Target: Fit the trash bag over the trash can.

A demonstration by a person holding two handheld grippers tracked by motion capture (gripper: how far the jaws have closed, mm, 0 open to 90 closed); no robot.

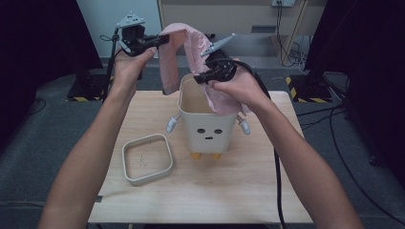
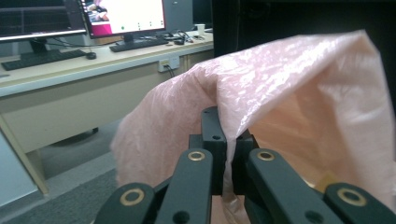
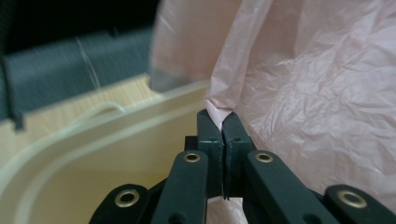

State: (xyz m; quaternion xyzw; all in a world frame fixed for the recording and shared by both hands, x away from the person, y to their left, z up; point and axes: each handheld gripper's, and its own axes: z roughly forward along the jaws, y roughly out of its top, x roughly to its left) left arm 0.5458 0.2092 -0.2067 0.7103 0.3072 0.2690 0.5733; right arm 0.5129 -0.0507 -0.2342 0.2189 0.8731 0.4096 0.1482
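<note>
Stretching above the cream bin [image 1: 208, 125], a thin, crinkled pink plastic bag [image 1: 193, 47] is held by both grippers. The left gripper [image 1: 160, 40] is clamped on the bag's film up and left of the bin; the right gripper [image 1: 204, 76] is pinched tight on a fold at the bin's smooth, rounded rim. A square, round-cornered ring [image 1: 147, 158] lies on the pale wood-grain table [image 1: 229, 191], left of the bin.
</note>
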